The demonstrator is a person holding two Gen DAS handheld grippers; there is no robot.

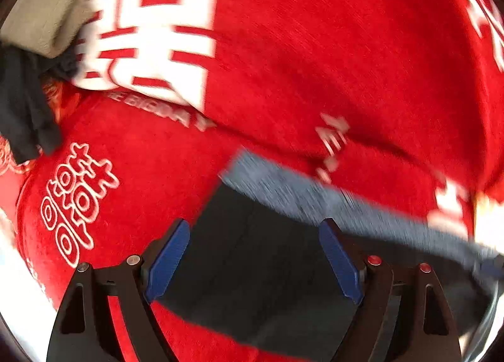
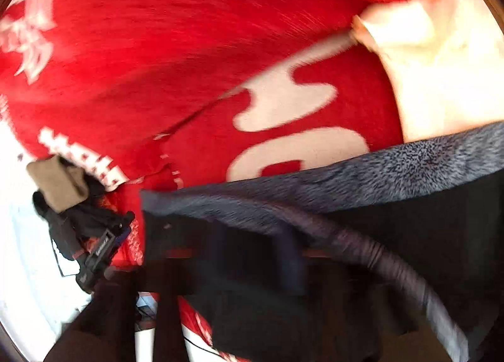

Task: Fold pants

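Note:
The pants (image 1: 252, 251) are dark navy with a fuzzy grey-blue lining turned out along one edge (image 1: 330, 201). They lie on a red blanket. In the left wrist view my left gripper (image 1: 255, 255) is open, its blue pads (image 1: 168, 263) standing either side of the dark cloth, not closed on it. In the right wrist view the pants (image 2: 393, 226) fill the lower right, lining (image 2: 362, 179) showing. The right gripper's fingers are hidden under dark cloth and motion blur. The left gripper (image 2: 104, 245) shows at the lower left of that view.
A red blanket (image 1: 315, 47) with white lettering covers the surface. A folded tan cloth (image 1: 47, 9) lies on a dark garment (image 1: 22, 110) at the far left. A cream cloth (image 2: 441, 63) lies at the upper right of the right view.

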